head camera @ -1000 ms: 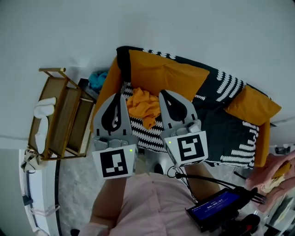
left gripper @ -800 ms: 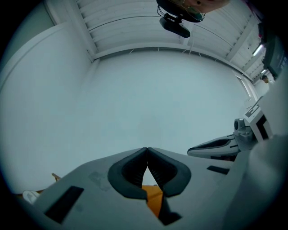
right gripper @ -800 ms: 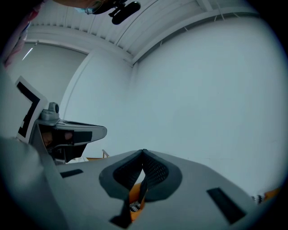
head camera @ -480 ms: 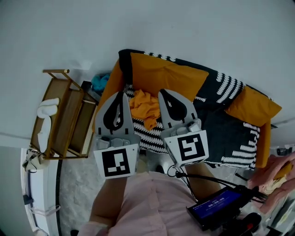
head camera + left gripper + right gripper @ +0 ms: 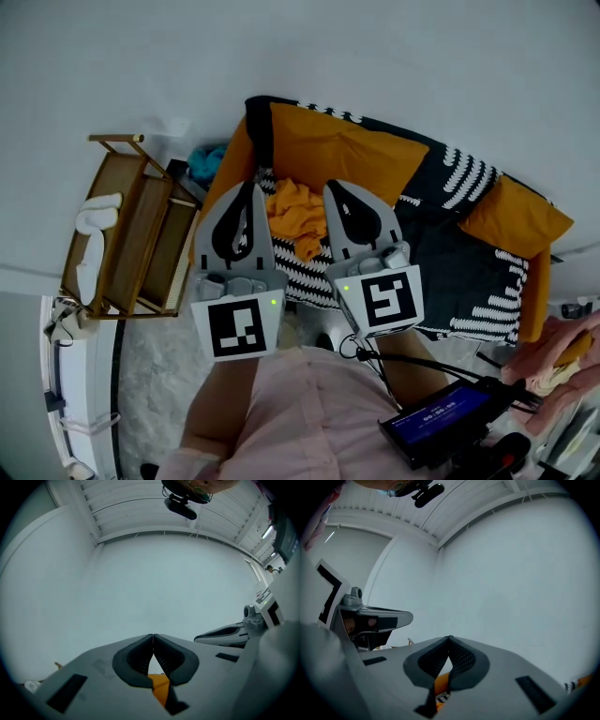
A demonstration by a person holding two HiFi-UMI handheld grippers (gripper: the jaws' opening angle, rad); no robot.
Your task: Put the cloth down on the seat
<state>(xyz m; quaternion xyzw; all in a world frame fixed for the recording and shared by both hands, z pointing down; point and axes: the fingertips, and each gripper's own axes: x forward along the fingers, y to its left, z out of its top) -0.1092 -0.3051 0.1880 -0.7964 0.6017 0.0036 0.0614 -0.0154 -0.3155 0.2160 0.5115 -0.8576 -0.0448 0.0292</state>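
Left gripper (image 5: pixel 248 187) and right gripper (image 5: pixel 331 187) side by side over sofa seat (image 5: pixel 309 277), tips toward wall. Both jaws pressed together, empty. One crumpled orange cloth (image 5: pixel 298 214) on seat, between two grippers.

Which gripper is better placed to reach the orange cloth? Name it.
Right, narrowly. Both grippers are shut and empty, flanking the orange cloth. Its lower fold lies nearer the right gripper than the left gripper.

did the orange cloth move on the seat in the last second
No. The cloth lies in the same spot just under the back cushion; both shift slightly right together, so only the camera moved.
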